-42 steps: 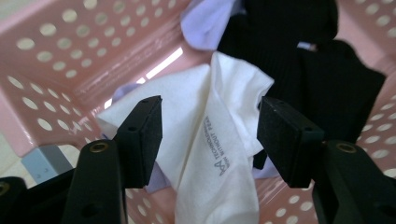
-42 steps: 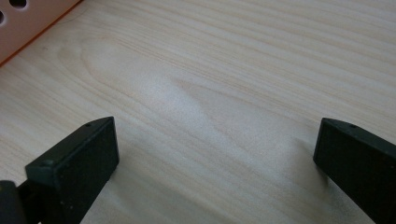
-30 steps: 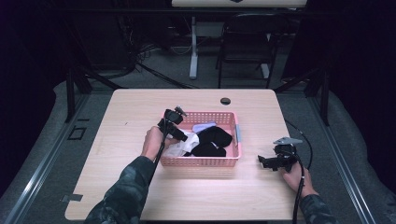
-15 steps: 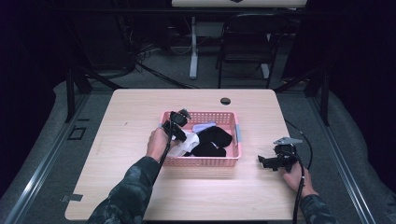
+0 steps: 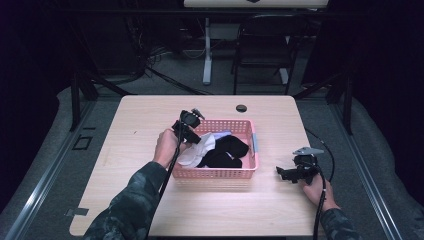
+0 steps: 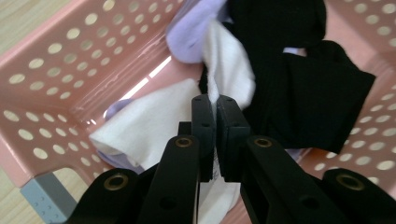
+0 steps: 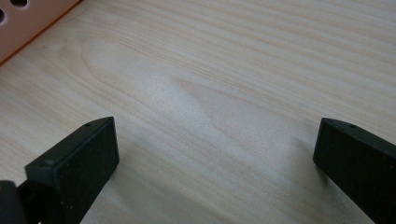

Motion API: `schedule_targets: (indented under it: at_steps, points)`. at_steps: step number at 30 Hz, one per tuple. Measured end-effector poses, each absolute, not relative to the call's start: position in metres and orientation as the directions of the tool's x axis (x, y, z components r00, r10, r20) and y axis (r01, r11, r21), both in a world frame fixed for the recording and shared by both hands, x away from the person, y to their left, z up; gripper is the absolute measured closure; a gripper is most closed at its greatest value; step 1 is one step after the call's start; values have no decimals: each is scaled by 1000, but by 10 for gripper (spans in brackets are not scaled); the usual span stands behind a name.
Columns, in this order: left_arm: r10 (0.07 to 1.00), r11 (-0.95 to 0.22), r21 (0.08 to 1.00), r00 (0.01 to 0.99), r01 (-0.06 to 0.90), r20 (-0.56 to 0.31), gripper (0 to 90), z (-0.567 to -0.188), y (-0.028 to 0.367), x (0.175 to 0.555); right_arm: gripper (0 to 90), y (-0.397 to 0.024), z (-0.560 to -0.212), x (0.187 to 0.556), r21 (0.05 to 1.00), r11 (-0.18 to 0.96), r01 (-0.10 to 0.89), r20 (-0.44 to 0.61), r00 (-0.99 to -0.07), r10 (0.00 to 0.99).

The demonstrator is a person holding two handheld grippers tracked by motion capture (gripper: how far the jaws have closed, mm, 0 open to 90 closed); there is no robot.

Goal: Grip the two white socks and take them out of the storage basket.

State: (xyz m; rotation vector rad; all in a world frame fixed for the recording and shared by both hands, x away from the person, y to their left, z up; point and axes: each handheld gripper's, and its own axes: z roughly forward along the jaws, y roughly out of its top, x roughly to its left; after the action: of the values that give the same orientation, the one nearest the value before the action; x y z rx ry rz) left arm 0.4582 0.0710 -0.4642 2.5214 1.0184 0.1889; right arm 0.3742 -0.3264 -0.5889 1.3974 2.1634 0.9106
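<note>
The left tongs [image 6: 215,105] are pressed together on a fold of a white sock [image 6: 229,65], pinching the cloth between their black jaws inside the pink basket [image 6: 51,60]. Their jaws have just been closing, with the sock between them. From above, the left tongs [image 5: 189,131] sit over the basket's [image 5: 215,173] left end, and the white sock [image 5: 199,150] lies in that left part, touching a heap of black socks [image 5: 225,151] in the middle of the basket. A lilac sock [image 6: 191,32] lies under and beside the white one. The basket stands near the middle of the desk [image 5: 135,125]. The right tongs [image 5: 286,172] rest on the desk to the right of the basket, apart from it, jaws spread wide over bare wood [image 7: 224,93] with nothing between them.
</note>
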Motion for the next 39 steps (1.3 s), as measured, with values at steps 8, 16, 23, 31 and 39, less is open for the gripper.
schedule_targets:
  at_steps: [8, 16, 23, 31, 39]
  points:
    - [679, -644, 455, 733, 615, -30, 871, -450, 66, 454, 0, -326, -589, 374, 709, 285, 645, 12, -416, 909]
    - [668, -657, 464, 744, 594, -7, 872, -439, 66, 451, 0, -326, -589, 374, 709, 285, 645, 11, -415, 910]
    - [671, -641, 495, 741, 587, -10, 872, -429, 75, 450, 0, -326, -589, 374, 709, 285, 644, 11, -414, 910]
    - [668, -639, 513, 744, 574, 0, 872, -421, 78, 448, 0, -326, -589, 374, 709, 286, 644, 10, -415, 910]
    - [667, -624, 535, 745, 570, -16, 871, -413, 79, 449, 0, -326, -589, 374, 710, 285, 644, 11, -414, 910]
